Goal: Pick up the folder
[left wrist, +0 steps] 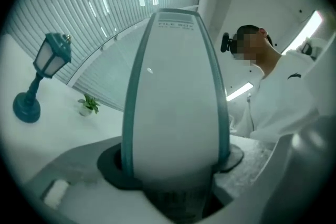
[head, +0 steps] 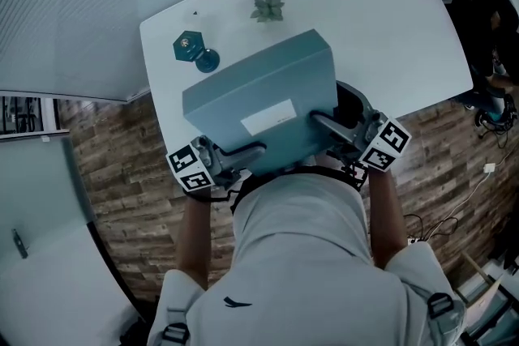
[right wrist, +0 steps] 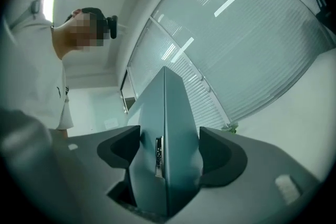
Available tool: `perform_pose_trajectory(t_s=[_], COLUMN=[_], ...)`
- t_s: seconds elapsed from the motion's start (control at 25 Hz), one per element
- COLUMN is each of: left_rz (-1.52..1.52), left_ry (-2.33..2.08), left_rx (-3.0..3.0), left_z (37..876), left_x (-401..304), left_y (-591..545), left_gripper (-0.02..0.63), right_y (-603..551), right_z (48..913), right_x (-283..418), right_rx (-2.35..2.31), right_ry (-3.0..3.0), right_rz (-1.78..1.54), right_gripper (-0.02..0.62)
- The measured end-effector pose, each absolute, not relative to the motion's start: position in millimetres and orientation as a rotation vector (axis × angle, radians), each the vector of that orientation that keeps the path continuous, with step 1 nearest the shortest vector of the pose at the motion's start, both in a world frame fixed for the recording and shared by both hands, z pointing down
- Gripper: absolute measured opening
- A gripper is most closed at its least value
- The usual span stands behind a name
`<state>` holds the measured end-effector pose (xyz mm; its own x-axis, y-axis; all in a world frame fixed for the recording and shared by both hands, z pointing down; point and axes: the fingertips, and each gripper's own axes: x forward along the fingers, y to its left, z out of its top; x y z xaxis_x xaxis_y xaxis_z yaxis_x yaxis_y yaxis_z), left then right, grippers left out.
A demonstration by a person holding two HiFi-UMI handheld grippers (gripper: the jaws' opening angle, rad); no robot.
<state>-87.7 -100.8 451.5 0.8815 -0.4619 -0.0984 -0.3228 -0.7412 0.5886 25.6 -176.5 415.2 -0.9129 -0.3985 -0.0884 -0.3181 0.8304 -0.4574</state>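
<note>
1. The file-box folder [head: 259,97] hangs tilted above the near edge of the white table [head: 389,20]. The pick-up looks essentially done, with only steadying or carrying it left.
2. The left gripper [head: 235,151], at the folder's 7 o'clock, has its jaws spread wide and clamped on the broad spine. The right gripper [head: 336,126], at 4 o'clock, pinches a narrower edge.
3. Count: one folder, two grippers, one teal lantern ornament [head: 195,49] at 10 o'clock, and one small potted plant [head: 268,8] at 12 o'clock.
</note>
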Motion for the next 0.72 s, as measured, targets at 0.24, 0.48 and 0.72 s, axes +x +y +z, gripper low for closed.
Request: perform_pose_trajectory(t_s=[0.24, 0.48, 0.72], left_rz=[-0.28, -0.308, -0.25], left_ry=[-0.659, -0.83, -1.187], left_rx=[2.654, 2.819, 2.838], left_z=[385, 320, 306], left_x=[-87, -82, -101], left_y=[-99, -86, -76], left_gripper=[0.34, 0.31, 0.298], right_y=[-173, -163, -166], right_z=[349, 283, 245], right_x=[21, 24, 31], right_rx=[-0.515, -0.4, -0.5], right_ry=[2.833, 2.817, 2.739], right_rz=[-0.423, -0.178, -0.06], right_gripper=[0.353, 0.37, 0.317])
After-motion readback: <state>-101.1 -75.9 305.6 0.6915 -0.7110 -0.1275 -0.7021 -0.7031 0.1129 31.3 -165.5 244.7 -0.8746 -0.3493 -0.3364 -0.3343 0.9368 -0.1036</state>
